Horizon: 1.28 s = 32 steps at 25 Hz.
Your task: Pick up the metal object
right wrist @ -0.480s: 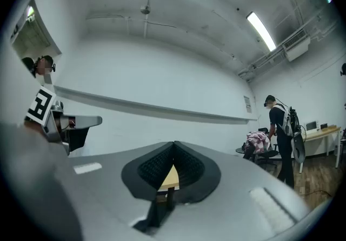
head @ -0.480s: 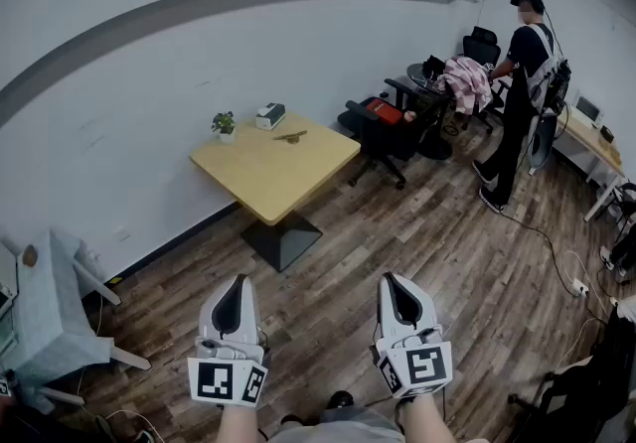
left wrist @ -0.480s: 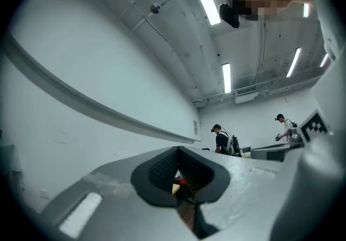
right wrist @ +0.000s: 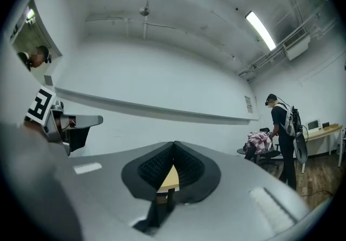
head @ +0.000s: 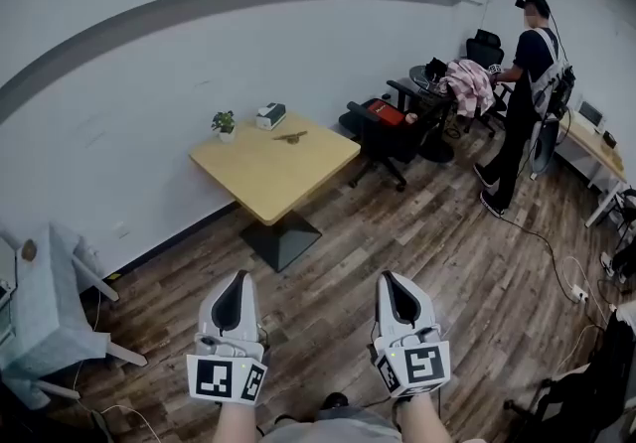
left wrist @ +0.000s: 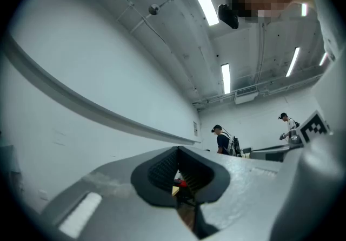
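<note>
A small dark object, likely the metal object, lies near the far edge of a yellow square table several steps ahead. My left gripper and right gripper are held side by side low in the head view, over the wooden floor and well short of the table. Both are shut with nothing between the jaws. In the left gripper view the left gripper has its tips together. The right gripper also shows touching tips, with a slice of the table visible through the pad hollow.
A potted plant and a white box stand at the table's back edge. Black office chairs and a cluttered desk stand right of it. A person stands at far right. A grey chair is at left; cables cross the floor.
Both grippers stay shut and almost where they were. The view has shifted slightly, and the person at the far right has stepped a little to the right.
</note>
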Each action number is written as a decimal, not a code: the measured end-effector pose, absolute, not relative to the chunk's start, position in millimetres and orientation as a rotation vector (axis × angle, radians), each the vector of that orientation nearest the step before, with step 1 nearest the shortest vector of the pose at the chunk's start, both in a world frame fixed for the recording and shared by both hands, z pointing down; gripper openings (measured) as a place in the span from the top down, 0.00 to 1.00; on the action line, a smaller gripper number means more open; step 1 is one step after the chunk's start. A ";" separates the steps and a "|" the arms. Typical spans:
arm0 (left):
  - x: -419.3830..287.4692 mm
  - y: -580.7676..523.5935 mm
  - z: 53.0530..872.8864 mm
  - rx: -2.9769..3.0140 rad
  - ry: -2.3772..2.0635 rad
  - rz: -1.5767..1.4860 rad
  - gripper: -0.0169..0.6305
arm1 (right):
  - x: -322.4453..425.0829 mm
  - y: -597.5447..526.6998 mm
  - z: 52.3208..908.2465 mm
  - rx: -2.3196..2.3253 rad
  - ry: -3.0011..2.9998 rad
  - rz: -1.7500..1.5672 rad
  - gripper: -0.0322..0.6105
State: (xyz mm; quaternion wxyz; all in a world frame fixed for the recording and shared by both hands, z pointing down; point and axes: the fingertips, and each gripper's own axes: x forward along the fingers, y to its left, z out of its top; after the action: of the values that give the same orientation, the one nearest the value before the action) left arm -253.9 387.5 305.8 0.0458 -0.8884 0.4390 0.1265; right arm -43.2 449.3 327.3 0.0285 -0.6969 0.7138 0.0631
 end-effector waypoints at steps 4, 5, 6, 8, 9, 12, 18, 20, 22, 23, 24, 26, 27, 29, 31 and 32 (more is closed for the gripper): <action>-244.9 391.4 303.6 -2.708 1.326 0.390 0.97 | -36.5 448.9 325.3 -2.115 2.195 0.197 0.95; -242.1 395.0 303.4 -2.711 1.311 0.390 0.97 | -35.6 450.5 324.7 -2.092 2.190 0.194 0.95; -239.0 399.4 303.1 -2.715 1.290 0.392 0.97 | -34.6 452.2 324.4 -2.072 2.187 0.192 0.95; -232.7 408.2 303.6 -2.724 1.235 0.397 0.97 | -32.7 453.6 326.3 -2.058 2.185 0.191 0.95; -229.7 411.0 304.3 -2.725 1.213 0.392 0.97 | -31.8 453.2 328.0 -2.058 2.188 0.190 0.95; -223.8 410.4 304.6 -2.703 1.198 0.359 0.97 | -30.1 449.7 329.8 -2.049 2.198 0.194 0.95; -215.8 388.3 308.2 -2.724 1.204 0.347 0.97 | -21.9 433.0 325.7 -2.035 2.197 0.245 0.95; -216.7 369.1 311.9 -2.712 1.263 0.343 0.97 | -16.1 418.4 326.4 -2.046 2.191 0.245 0.95; -220.5 346.1 312.9 -2.678 1.340 0.357 0.97 | -9.4 400.9 328.6 -2.088 2.184 0.258 0.95; -222.0 335.0 312.6 -2.663 1.371 0.374 0.97 | -6.0 391.8 330.0 -2.112 2.183 0.267 0.95; -222.6 324.1 311.9 -2.655 1.394 0.395 0.97 | -2.5 382.7 331.2 -2.129 2.183 0.271 0.95; -221.0 302.0 309.9 -2.654 1.414 0.433 0.97 | 4.7 362.9 331.4 -2.140 2.177 0.265 0.95; -219.4 290.2 308.7 -2.654 1.416 0.445 0.97 | 8.0 351.6 330.2 -2.140 2.174 0.259 0.95; -215.6 266.1 306.2 -2.646 1.418 0.454 0.97 | 12.6 327.4 326.5 -2.133 2.174 0.259 0.95; -211.4 242.0 303.5 -2.632 1.423 0.448 0.97 | 15.9 303.3 322.0 -2.123 2.181 0.268 0.95; -209.2 230.2 302.1 -2.626 1.425 0.442 0.97 | 17.4 291.4 319.9 -2.119 2.183 0.269 0.95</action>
State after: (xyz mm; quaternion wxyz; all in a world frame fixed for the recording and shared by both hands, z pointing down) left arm -209.2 230.2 302.1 0.0603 -0.8678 0.4710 0.1462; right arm 17.4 291.4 319.9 0.0438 -0.6931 0.7141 0.0881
